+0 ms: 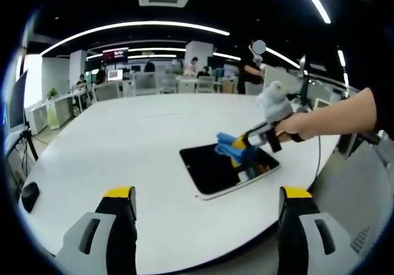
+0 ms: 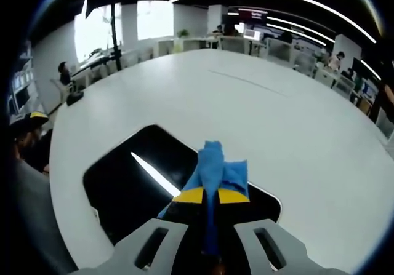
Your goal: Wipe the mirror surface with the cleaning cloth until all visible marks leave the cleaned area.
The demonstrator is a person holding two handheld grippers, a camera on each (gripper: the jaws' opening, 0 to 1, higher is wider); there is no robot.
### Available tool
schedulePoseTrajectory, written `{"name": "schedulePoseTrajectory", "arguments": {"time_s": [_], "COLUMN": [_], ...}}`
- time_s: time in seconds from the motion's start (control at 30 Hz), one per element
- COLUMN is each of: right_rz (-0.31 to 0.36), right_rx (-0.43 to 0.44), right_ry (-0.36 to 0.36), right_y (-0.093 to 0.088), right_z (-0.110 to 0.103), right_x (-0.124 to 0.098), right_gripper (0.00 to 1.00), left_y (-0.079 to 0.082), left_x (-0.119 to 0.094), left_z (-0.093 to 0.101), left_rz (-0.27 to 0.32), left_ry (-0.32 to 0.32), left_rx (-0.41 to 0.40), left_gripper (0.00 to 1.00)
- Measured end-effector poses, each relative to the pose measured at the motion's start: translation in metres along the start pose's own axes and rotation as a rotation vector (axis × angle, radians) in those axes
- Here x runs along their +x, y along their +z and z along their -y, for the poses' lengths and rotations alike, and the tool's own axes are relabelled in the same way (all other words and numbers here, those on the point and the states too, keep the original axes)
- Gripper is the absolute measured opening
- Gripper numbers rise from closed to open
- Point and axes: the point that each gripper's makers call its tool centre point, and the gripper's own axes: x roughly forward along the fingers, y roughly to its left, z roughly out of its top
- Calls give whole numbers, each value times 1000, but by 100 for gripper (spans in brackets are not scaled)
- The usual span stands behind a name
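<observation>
**Wiping in progress: cloth on the mirror, near its right end**

Your right gripper (image 2: 211,195) has its fingers clenched on the blue cleaning cloth (image 2: 215,164), which is pressed to the dark mirror (image 2: 129,183). In the left gripper view the same gripper (image 1: 246,147) enters from the right, held by your hand (image 1: 295,126), with the cloth (image 1: 229,146) over the mirror (image 1: 215,167) toward its far right portion. Your left gripper (image 1: 206,204) hangs above the near rim of the white bench (image 1: 123,133), fingers released and well apart, holding nothing.

Progress, as a judgement: the wipe is under way, not finished. No marks can be made out on the glass; a bright streak in the right gripper view looks like a reflected ceiling light. The left portion of the mirror appears yet to be covered.

Room for moving: the mirror lies flat near the bench's near edge, so strokes toward you have little margin. Away from you and to the left the bench offers wide open room. A small dark object (image 1: 29,195) sits at the far left rim, well apart.
</observation>
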Motion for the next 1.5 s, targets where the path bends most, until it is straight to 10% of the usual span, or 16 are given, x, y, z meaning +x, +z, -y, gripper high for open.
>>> {"name": "schedulePoseTrajectory", "arguments": {"time_s": [1.5], "right_rz": [-2], "right_rx": [44], "right_ry": [58], "right_y": [-24], "right_z": [-16], "right_x": [-25], "right_gripper": [1], "left_y": [-1], "left_x": [0], "left_z": [-1], "left_rz": [-4], "left_ry": [3], "left_rx": [2], "left_gripper": [95]}}
